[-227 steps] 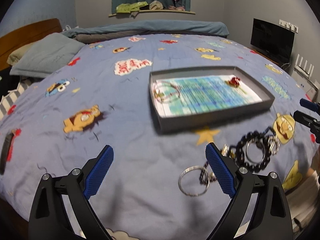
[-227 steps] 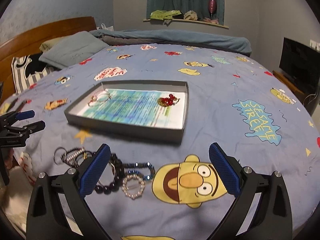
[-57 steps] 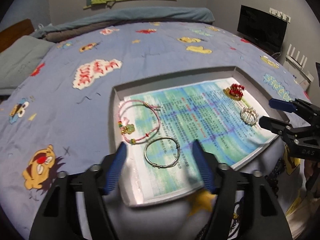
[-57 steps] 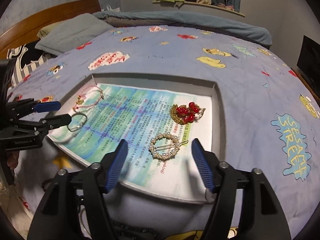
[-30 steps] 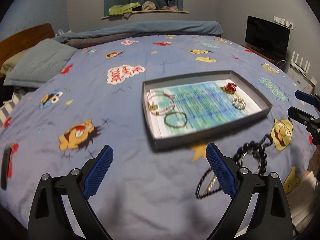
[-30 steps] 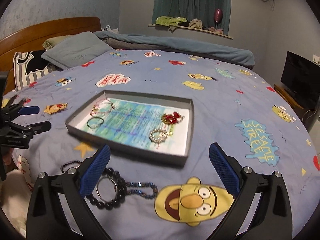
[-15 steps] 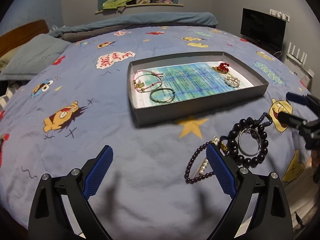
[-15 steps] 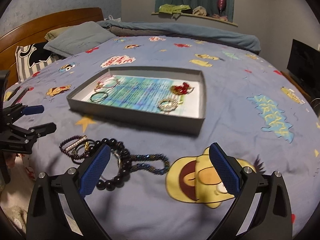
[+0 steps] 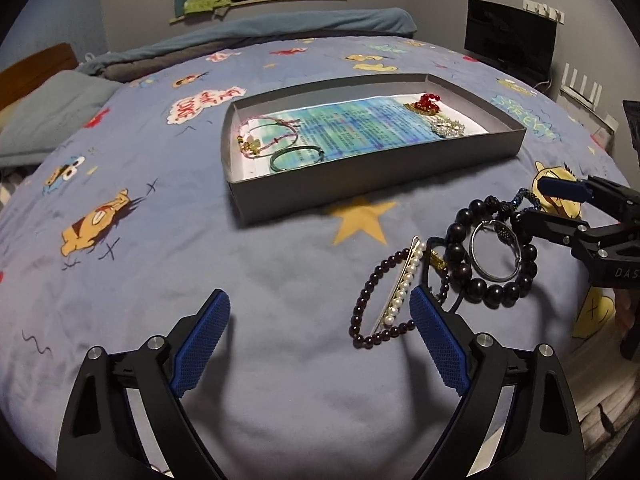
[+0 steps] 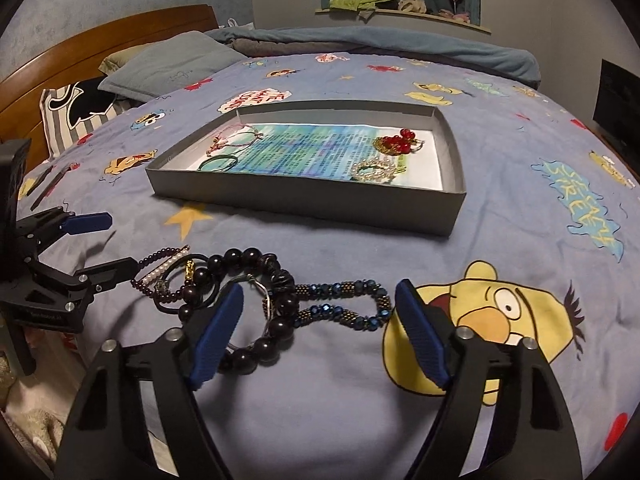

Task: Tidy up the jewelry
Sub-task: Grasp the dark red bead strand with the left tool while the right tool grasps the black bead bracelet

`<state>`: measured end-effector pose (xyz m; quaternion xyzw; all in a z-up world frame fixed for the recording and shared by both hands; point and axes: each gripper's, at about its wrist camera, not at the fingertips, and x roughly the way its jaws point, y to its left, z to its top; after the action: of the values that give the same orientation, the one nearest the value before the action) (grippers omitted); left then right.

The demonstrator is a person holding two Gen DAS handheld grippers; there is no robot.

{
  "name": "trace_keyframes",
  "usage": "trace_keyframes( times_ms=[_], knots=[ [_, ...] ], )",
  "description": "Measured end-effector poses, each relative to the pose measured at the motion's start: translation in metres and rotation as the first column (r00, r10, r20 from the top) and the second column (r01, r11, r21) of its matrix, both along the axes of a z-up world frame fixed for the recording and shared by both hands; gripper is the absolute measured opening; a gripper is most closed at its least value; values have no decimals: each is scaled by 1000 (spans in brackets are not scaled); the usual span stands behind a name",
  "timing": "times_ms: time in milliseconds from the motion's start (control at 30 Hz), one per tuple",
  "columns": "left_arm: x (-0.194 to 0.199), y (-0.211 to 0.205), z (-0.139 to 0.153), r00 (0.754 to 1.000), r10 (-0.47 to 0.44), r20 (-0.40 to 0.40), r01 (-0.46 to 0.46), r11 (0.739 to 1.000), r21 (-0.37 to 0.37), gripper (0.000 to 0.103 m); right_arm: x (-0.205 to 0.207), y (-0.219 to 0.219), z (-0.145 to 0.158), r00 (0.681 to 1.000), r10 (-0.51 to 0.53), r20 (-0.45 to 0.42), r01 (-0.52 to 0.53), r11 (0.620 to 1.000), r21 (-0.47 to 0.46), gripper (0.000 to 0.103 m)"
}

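A grey tray (image 9: pixel 380 184) on the bed holds a pink cord bracelet (image 9: pixel 268 136), a green bangle (image 9: pixel 296 158), a red brooch (image 9: pixel 426 104) and a pearl brooch (image 9: pixel 446 128). In front of it lies a loose heap: a black bead bracelet (image 9: pixel 480 288), a silver ring (image 9: pixel 494 276), a pearl clip (image 9: pixel 402 292) and a blue beaded bracelet (image 10: pixel 340 300). My right gripper (image 10: pixel 320 288) is low over the heap with its jaws closing; the blue bracelet lies between the pads, untouched. My left gripper (image 9: pixel 320 294) stands open, its right pad beside the pearl clip.
The cartoon-print bedspread (image 9: pixel 160 280) carries everything, and its front edge drops off just below the grippers. Pillows (image 10: pixel 168 64) and a wooden headboard (image 10: pixel 120 36) stand at the far left. A dark television (image 9: pixel 510 40) is beyond the bed on the right.
Both grippers have dropped down and closer to the jewelry heap, which now fills more of each view. The right jaws have narrowed. The silver bangle and pearl brooch, once loose, now lie in the tray.
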<state>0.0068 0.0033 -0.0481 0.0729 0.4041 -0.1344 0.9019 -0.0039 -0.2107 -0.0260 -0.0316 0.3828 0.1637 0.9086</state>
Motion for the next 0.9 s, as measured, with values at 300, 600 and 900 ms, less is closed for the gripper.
trace_keyframes(
  times_ms=[300,600,900],
  knots=[
    [0,-10,-7,997,-59,-42,59,998,-7,63,-1,7,-4,999,32,-19,-32,999,4,48],
    [1,-6,-8,997,-56,-60,54,998,-28,35,-1,11,-5,998,53,-32,-52,999,9,32],
    [-1,-11,-14,994,-80,-78,80,997,4,17,0,13,-8,998,56,-42,-56,998,6,31]
  ],
)
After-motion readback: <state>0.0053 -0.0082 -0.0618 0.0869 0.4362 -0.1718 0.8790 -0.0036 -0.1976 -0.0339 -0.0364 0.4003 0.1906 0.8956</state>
